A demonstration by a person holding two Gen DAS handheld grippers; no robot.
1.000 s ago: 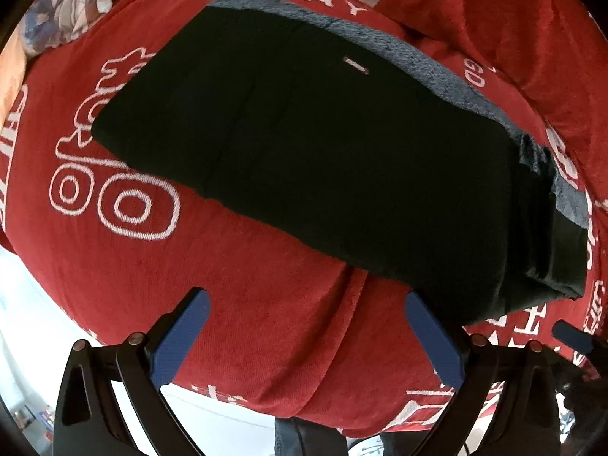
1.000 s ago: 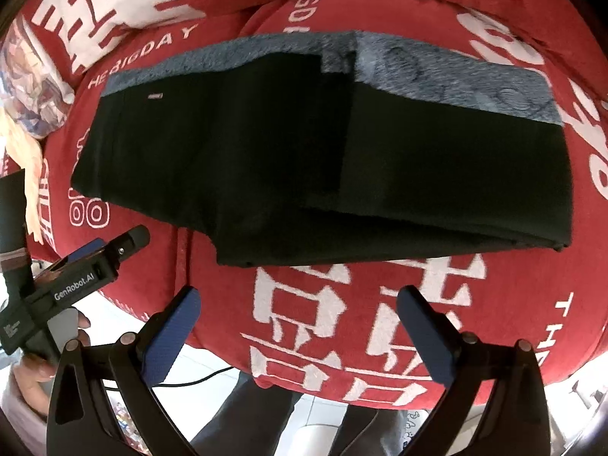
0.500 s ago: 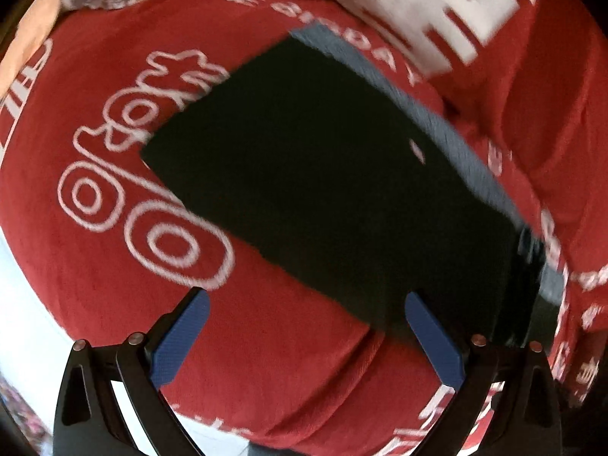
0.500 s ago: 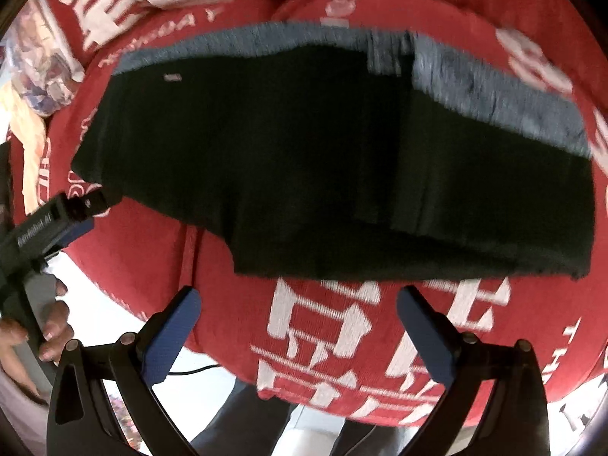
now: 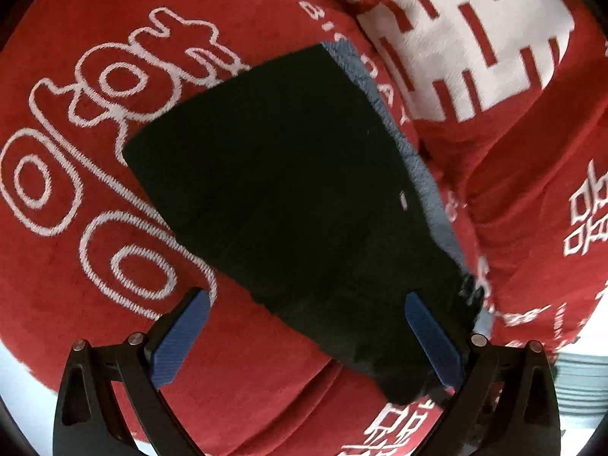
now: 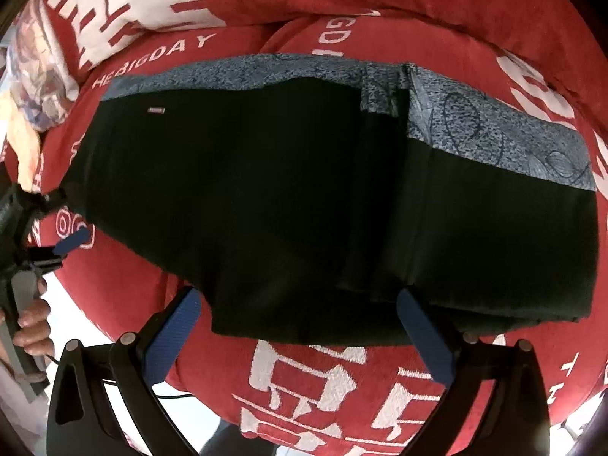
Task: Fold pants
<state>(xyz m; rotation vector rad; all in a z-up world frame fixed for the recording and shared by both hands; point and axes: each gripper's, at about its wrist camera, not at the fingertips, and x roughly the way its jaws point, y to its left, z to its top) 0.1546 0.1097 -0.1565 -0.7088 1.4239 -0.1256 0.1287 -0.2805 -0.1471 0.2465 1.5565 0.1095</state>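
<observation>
Black pants with a blue-grey patterned waistband lie folded flat on a red sofa cover. In the left wrist view the pants fill the middle. My left gripper is open and empty, its fingers straddling the pants' near edge. It also shows at the left edge of the right wrist view, near the pants' left end. My right gripper is open and empty, at the pants' front edge.
The sofa cover carries white lettering and a big white pattern on the back cushion. A patterned cloth lies at the far left. The sofa's front edge drops to a pale floor.
My left gripper has swung left and closer, now facing the pants' left end. My right gripper has moved in closer to the front edge. The pants have not moved.
</observation>
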